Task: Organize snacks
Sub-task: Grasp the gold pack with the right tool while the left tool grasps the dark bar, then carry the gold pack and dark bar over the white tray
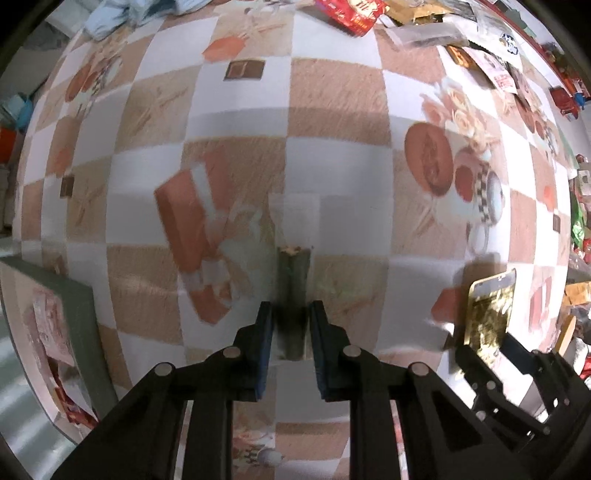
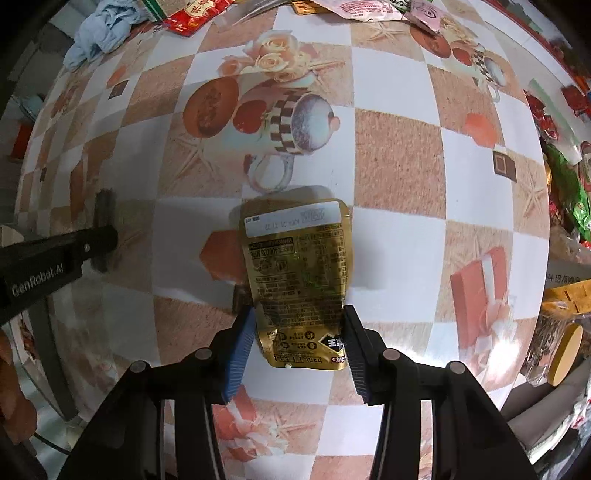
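Two views look straight down over a table (image 1: 332, 92) covered in a checkered cloth printed with roses, cups and gift boxes; each view looks along a black two-finger gripper with blue pads.

In the left wrist view, the left gripper (image 1: 291, 314) has its fingers drawn narrow around a slim dark snack stick (image 1: 293, 280) in a clear wrapper; the pads press on both of its sides, and the stick points away from the camera over a white square of the cloth; the picture is a little blurred here. At the lower right of the same view the right gripper (image 1: 487, 343) shows with a gold pouch (image 1: 489, 310) between its fingers.

In the right wrist view, the right gripper (image 2: 300, 325) clasps that gold pouch (image 2: 297, 273) by its lower edges, one pad against each side; the pouch shows its printed back and a white label at the far end, and sits over the middle of the table. At the left edge the left gripper (image 2: 96, 240) reaches in with the dark stick (image 2: 103, 206) in its grip.

More snack packets (image 2: 199, 14) lie along the far edge of the table, beside a crumpled blue cloth (image 2: 99, 29); further packets (image 2: 569, 206) crowd the right edge.
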Tool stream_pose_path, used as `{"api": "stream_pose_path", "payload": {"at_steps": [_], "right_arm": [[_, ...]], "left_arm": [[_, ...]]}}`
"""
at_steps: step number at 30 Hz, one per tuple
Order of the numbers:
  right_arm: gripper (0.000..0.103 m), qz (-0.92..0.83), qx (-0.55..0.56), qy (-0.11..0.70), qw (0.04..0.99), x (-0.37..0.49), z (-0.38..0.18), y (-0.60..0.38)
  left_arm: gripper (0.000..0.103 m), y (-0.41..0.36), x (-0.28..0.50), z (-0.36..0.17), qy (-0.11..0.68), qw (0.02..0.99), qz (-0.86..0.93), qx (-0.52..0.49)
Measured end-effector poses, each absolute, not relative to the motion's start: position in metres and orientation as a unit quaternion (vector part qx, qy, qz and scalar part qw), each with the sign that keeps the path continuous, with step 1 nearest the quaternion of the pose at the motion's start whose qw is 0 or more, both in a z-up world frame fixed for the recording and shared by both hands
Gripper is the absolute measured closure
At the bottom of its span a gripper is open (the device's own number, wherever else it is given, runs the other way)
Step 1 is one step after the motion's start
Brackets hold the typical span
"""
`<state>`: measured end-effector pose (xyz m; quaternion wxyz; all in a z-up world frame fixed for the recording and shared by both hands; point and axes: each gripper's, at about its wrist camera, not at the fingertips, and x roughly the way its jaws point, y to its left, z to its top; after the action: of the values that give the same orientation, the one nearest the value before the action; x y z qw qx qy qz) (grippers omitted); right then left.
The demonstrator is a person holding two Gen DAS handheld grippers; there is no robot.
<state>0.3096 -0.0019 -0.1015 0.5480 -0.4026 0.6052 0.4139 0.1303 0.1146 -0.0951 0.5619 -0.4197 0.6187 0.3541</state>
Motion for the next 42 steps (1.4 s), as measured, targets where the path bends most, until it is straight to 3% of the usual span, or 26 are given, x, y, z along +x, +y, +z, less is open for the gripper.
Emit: {"api": "stream_pose_path", "payload": {"at_steps": [11, 29, 31, 33, 36, 42], "right_arm": [[0.054, 0.418, -0.377, 0.633, 0.532, 0.300, -0.094, -0.023], [0.054, 0.454, -0.412, 0.604, 0.510, 0.218, -0.077, -0.018], [0.054, 0.451, -0.412, 0.604, 0.512, 0.217, -0.075, -0.021], [0.054, 0.447, -0.414, 0.604, 0.515, 0.217, -0.072, -0.025], [0.054, 0.440, -0.414, 0.602, 0.522, 0.224, -0.072, -0.041], [0.054, 0.417, -0.410, 0.607, 0.538, 0.251, -0.049, -0.068]], "left_arm": [[0.081, 0.063, 0.077, -0.089, 0.622, 0.574, 0.323, -0.423], [0.081, 0.009, -0.009, -0.034, 0.579, 0.595, 0.342, -0.441], [0.068, 0.011, -0.004, -0.038, 0.579, 0.593, 0.349, -0.438], [0.037, 0.013, 0.002, -0.042, 0.575, 0.595, 0.347, -0.441], [0.032, 0.015, 0.031, -0.053, 0.583, 0.609, 0.342, -0.414], [0.031, 0.014, 0.080, -0.086, 0.621, 0.605, 0.338, -0.367]]}}
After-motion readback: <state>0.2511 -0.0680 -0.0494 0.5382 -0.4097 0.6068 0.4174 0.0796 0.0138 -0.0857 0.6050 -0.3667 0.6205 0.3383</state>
